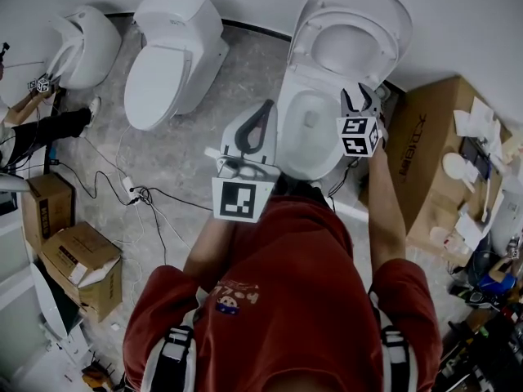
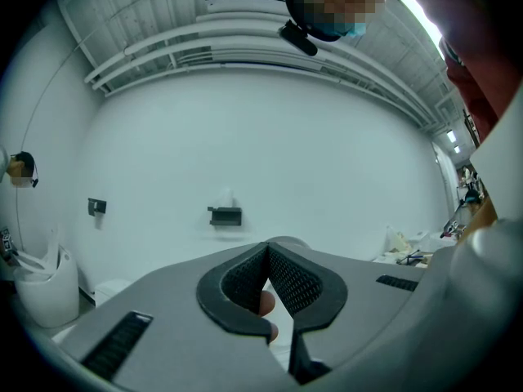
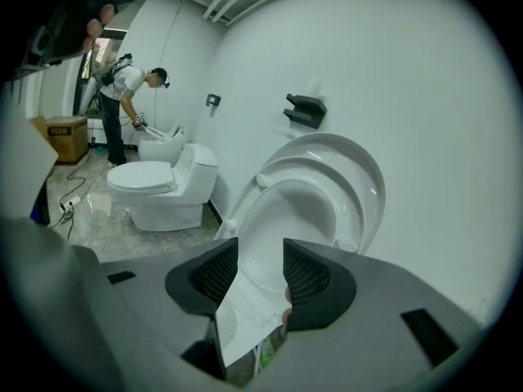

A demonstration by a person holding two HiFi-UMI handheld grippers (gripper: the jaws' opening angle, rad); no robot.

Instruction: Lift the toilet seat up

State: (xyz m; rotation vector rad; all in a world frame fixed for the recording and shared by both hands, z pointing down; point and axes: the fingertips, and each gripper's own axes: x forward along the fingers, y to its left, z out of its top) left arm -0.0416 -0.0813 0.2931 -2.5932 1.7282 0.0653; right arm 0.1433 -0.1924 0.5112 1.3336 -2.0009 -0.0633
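Two tools are in my hands, and both are held over the toilet in front of me. My left tool (image 1: pixel 265 113) is at about eleven o'clock from my chest and points level toward the white wall (image 2: pixel 261 137). In the left gripper view its jaws (image 2: pixel 267 251) are pressed together at the tips and nothing is between them. My right tool (image 1: pixel 359 96) is at about one o'clock, just beside the right rim of the bowl (image 1: pixel 306 129). In the right gripper view its jaws (image 3: pixel 260 247) are spread, the gap between them is empty, and they touch nothing.

Through this gap I see the toilet seat (image 3: pixel 245 198). It is raised and leans back against the open lid (image 3: pixel 369 166), which rests against the wall. In the head view the toilet seat (image 1: pixel 320 31) is at twelve o'clock, above the open bowl, apart from both tools.

One dark holder (image 3: pixel 304 109) is fixed on the wall at twelve o'clock above the lid. At ten o'clock stands a second toilet (image 1: pixel 167 64) with its lid down. Further at nine o'clock another person (image 3: pixel 122 104) bends over a third toilet (image 1: pixel 82 43). A large cardboard box (image 1: pixel 433 153) lies at three o'clock on the floor (image 1: pixel 180 162), and cables (image 1: pixel 139 194) run over the floor at nine o'clock.
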